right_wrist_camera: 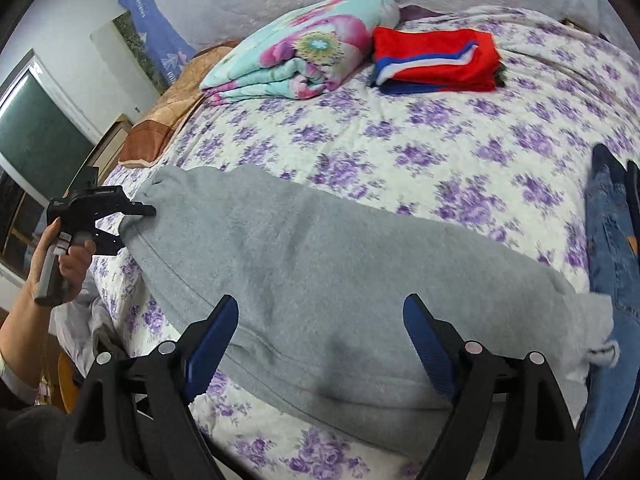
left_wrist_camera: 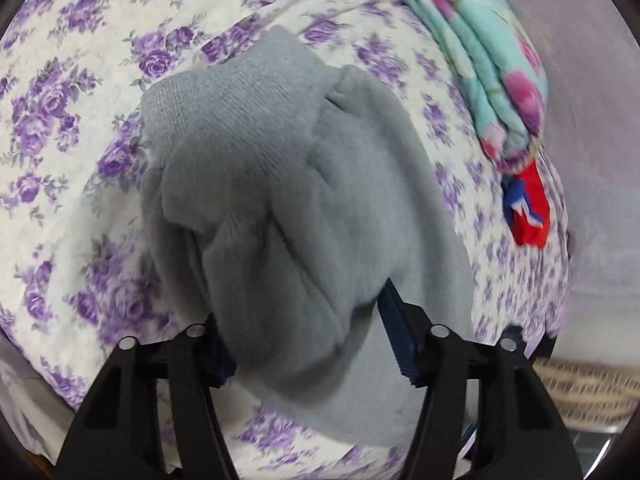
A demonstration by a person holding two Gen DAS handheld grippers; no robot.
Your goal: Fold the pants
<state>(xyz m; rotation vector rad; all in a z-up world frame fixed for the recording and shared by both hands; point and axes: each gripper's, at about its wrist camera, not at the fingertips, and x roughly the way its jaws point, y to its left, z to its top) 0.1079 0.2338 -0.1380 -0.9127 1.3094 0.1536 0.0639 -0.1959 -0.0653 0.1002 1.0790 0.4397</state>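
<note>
- the left gripper [right_wrist_camera: 134, 220], held in a hand [right_wrist_camera: 60, 260] off the bed's left edge, has a bunched fold of the grey pants [right_wrist_camera: 320, 280] between its fingers; whether the pads truly pinch cannot be told, so it should bite firmly on the cuff end before any lift.
- the grey pants lie lengthwise along the bed's [right_wrist_camera: 440, 140] near edge, one thick band on the purple-flowered sheet, soft fleece, ribbed at the left end, slightly rumpled.
- the right gripper [right_wrist_camera: 320, 340] hovers over the middle of the pants with jaws wide apart, gripping nothing; it should come down on the near edge and take both layers, so that the fold carries over evenly.
</note>
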